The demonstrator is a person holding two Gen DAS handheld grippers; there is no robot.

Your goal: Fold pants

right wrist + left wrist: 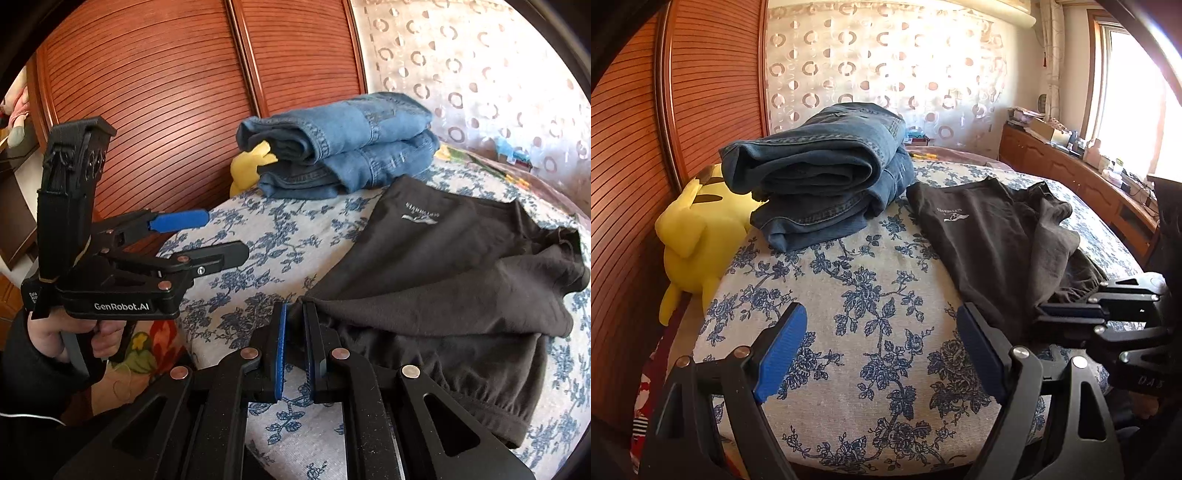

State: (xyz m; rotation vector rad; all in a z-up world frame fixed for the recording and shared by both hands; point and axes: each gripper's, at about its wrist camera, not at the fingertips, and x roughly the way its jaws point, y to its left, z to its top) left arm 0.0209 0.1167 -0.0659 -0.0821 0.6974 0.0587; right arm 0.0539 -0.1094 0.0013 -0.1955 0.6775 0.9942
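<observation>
Dark grey pants with a small white logo lie rumpled and partly doubled over on the right of the floral bed cover. My right gripper is shut on the near edge of the pants, with a fold of fabric pinched between its blue pads. My left gripper hovers open over the bare cover to the left of the pants, with nothing between its fingers. A hand in a dark sleeve holds it.
A stack of folded blue jeans sits at the back of the bed, with a yellow plush toy beside it at the left edge. A slatted wooden wardrobe stands behind; a cluttered sideboard lines the right.
</observation>
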